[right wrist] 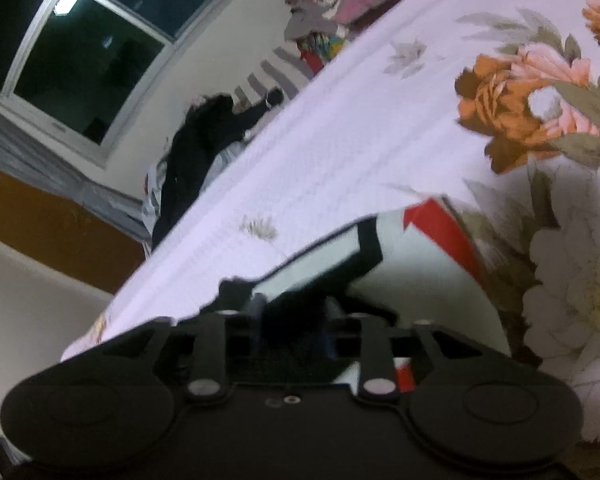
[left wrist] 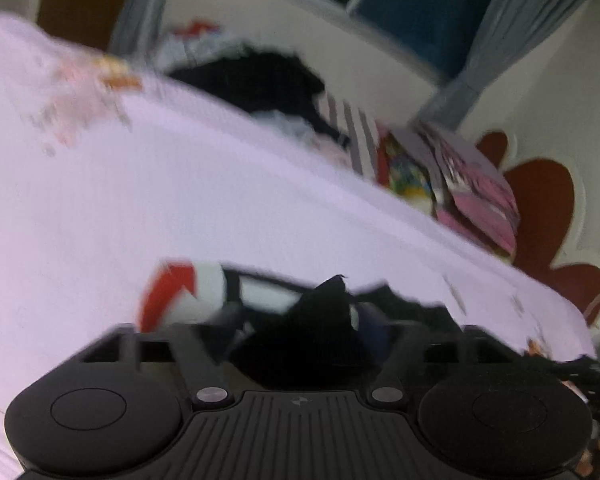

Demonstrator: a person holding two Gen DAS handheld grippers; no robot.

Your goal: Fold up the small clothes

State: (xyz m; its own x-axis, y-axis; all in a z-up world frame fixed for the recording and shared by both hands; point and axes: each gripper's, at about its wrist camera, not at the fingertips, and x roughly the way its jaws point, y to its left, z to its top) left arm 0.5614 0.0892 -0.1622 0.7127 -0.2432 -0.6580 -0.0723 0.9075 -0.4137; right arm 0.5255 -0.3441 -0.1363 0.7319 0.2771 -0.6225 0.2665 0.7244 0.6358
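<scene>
Along the far edge of the bed (left wrist: 180, 184) I see a heap of dark clothes (left wrist: 268, 84), something grey-and-white striped (left wrist: 350, 136) beside it, and then a stack of folded pink and patterned clothes (left wrist: 476, 192) toward the far corner. None of that lies between my tongs and the garment. Behind the bed are a pale wall, a dark window (right wrist: 76, 52) and grey curtains (left wrist: 472, 72).

The small garment (right wrist: 412, 264) lies on the sheet near the near edge, right at both tongs. It is white with a red patch and black bands, soft and limp. Its long axis seems to run along the near edge, from one pair of tongs to the other, though motion blur leaves that uncertain.

My left tongs (left wrist: 332, 320) are closed on a peak of its black cloth, which bunches up between the fingers. My right tongs (right wrist: 296, 312) are drawn together on a black band of it, with the white panel spreading out beyond.

The sheet is pale lilac, finely ribbed, printed with big orange, pink and white flowers (right wrist: 516, 108).
</scene>
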